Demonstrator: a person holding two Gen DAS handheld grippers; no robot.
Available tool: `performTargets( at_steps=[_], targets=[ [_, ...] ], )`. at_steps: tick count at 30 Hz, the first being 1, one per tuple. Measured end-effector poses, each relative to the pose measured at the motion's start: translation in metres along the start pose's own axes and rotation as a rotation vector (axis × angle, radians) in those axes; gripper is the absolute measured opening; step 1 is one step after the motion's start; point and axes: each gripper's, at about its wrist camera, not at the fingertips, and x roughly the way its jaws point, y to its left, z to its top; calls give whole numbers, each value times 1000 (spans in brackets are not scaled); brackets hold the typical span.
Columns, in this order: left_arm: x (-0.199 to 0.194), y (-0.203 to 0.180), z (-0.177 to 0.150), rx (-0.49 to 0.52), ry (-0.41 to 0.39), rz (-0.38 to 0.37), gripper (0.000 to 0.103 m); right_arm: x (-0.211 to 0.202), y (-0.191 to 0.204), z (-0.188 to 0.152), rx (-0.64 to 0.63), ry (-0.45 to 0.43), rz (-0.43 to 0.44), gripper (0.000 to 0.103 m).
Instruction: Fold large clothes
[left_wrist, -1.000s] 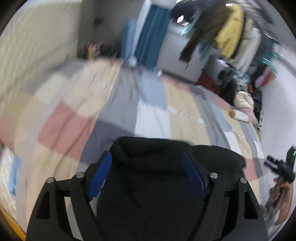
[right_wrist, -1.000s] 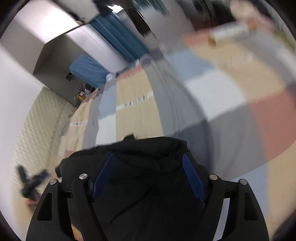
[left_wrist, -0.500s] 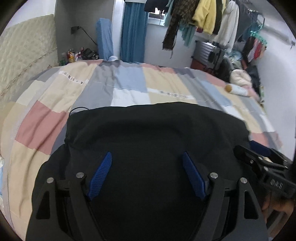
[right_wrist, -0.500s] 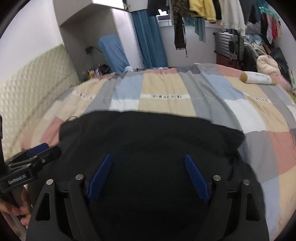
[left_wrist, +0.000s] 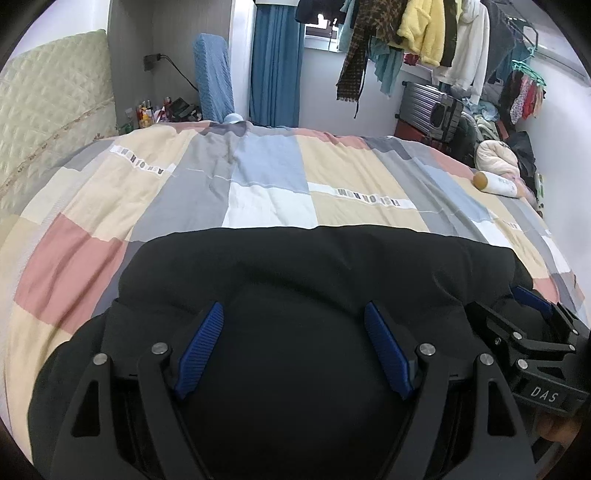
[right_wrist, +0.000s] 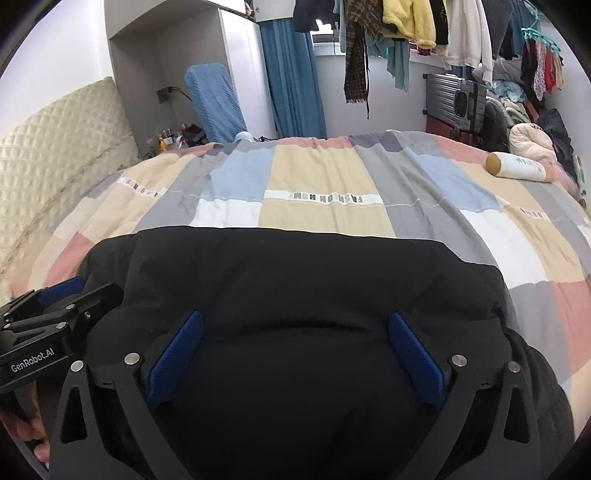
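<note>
- A black garment (left_wrist: 317, 266) lies spread on a bed covered with a patchwork quilt (left_wrist: 266, 173); seen from both wrists it fills the lower half of the view, and its far edge runs straight across the quilt ahead of the fingertips.
- The left gripper (left_wrist: 293, 321) has its jaws spread wide. The blue pads (left_wrist: 201, 347) stand well apart, with black cloth filling the whole gap between them and reaching out past both fingers on either side.
- Nothing is pinched by the left jaws. The cloth bulges up between them, and I cannot tell whether the fingers rest on it or sit just above it.
- The right gripper (right_wrist: 295, 328) is likewise wide open, its blue pads (right_wrist: 417, 362) well apart, with the same garment lying between and beyond them.
- It clamps nothing either; a soft fold of cloth swells just ahead of its fingertips.
- In the left wrist view the right gripper (left_wrist: 532, 325) shows at the right edge, beside the garment's right side.
- In the right wrist view the left gripper (right_wrist: 55, 306) shows at the left edge, over the garment's left side.
- Beyond the garment, far ahead and to the right of both jaws, a white bottle (right_wrist: 517, 168) lies on its side on the quilt.
- Clothes hang on a rail (left_wrist: 417, 33) past the bed.
</note>
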Motion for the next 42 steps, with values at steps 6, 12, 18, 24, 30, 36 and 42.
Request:
performTargets(
  at_steps=[6, 12, 18, 24, 30, 36, 42],
  targets=[
    [15, 2, 4, 0, -4, 27, 79, 17, 3, 3, -21, -9, -18, 103],
    [20, 9, 3, 1, -16, 66, 80, 25, 3, 2, -40, -11, -24, 103],
    [19, 23, -1, -9, -22, 107, 80, 23, -10, -1, -25, -20, -4, 103],
    [15, 38, -8, -3, -22, 154, 80, 18, -25, -5, -6, -11, -2, 103],
    [12, 56, -17, -8, -17, 185, 80, 10, -36, -11, -11, -18, -30, 103],
    [11, 66, -25, -16, -12, 181, 80, 4, -60, -18, 21, -16, -44, 103],
    [10, 74, -29, -13, -10, 173, 80, -2, -84, -26, 45, -2, -56, 103]
  ],
)
